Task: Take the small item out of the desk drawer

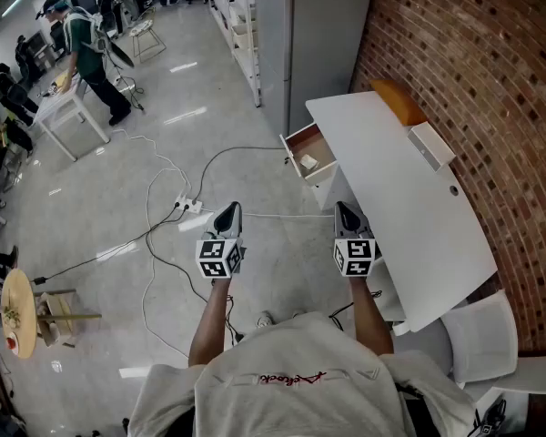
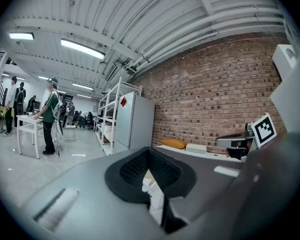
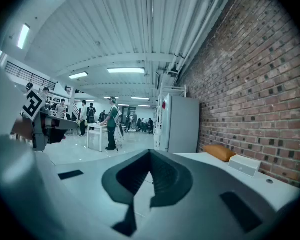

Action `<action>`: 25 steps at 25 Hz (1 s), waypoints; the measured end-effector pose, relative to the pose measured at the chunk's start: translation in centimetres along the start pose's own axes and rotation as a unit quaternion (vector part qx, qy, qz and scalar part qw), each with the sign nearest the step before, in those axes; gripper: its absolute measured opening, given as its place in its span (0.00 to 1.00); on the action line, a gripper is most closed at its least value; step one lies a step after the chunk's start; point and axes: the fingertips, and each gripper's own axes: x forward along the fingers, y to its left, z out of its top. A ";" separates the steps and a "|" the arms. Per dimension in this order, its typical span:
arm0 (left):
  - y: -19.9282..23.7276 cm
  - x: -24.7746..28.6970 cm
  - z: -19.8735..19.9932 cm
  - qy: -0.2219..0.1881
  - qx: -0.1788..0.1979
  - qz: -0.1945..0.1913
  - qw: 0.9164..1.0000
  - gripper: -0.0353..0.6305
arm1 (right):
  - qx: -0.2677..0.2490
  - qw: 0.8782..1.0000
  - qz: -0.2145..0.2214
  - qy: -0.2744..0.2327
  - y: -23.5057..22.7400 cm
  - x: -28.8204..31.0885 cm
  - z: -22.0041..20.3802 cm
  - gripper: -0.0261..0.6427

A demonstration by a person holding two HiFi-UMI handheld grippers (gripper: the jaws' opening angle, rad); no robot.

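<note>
Both the left gripper (image 1: pixel 228 215) and right gripper (image 1: pixel 347 214) were clenched shut on nothing and held level, short of the desk (image 1: pixel 409 217). I'd guess no reach had started. The drawer (image 1: pixel 302 144) stood open, so the item (image 1: pixel 307 163) inside was exposed, well apart from both.

White desk (image 1: pixel 409 198), orange cushion (image 1: pixel 399 101), white box (image 1: pixel 432 144) atop.

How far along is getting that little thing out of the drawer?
Done: the drawer already stands open, the small item lying inside. In hand: nothing; the left gripper and right gripper are both shut, empty, short of the drawer. Left: reach in, grasp it, lift it out.
</note>
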 end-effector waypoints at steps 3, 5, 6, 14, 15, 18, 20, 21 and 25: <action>-0.1 0.1 0.0 0.001 -0.004 0.001 1.000 0.07 | 0.000 1.000 0.001 0.000 -0.2 0.2 0.0 0.06; -0.3 0.3 0.1 0.001 -0.007 0.002 1.000 0.07 | -0.002 1.000 0.002 0.002 -0.3 0.2 -0.1 0.06; -0.4 0.3 0.2 0.000 -0.008 0.002 1.000 0.07 | -0.001 1.000 0.003 0.003 -0.4 0.2 -0.3 0.06; -1.1 0.9 0.8 -0.006 -0.005 0.007 1.000 0.07 | 0.022 1.000 0.004 -0.012 -1.7 0.5 -0.1 0.06; -1.1 1.0 0.8 -0.007 -0.004 0.009 1.000 0.07 | 0.021 1.000 0.006 -0.012 -1.8 0.5 0.0 0.06; -1.4 1.1 1.0 -0.009 -0.005 0.013 1.000 0.07 | 0.019 1.000 0.012 -0.014 -2.0 0.6 0.1 0.06; -1.8 1.3 1.1 -0.009 -0.006 0.015 1.000 0.07 | 0.017 1.000 0.016 -0.015 -2.2 0.6 0.1 0.06; -2.1 1.5 1.1 -0.009 -0.005 0.015 1.000 0.07 | 0.016 1.000 0.018 -0.015 -2.4 0.6 0.1 0.06; -3.4 2.6 1.2 -0.005 0.005 0.012 1.000 0.07 | 0.019 1.000 0.020 -0.014 -3.5 0.7 -0.2 0.06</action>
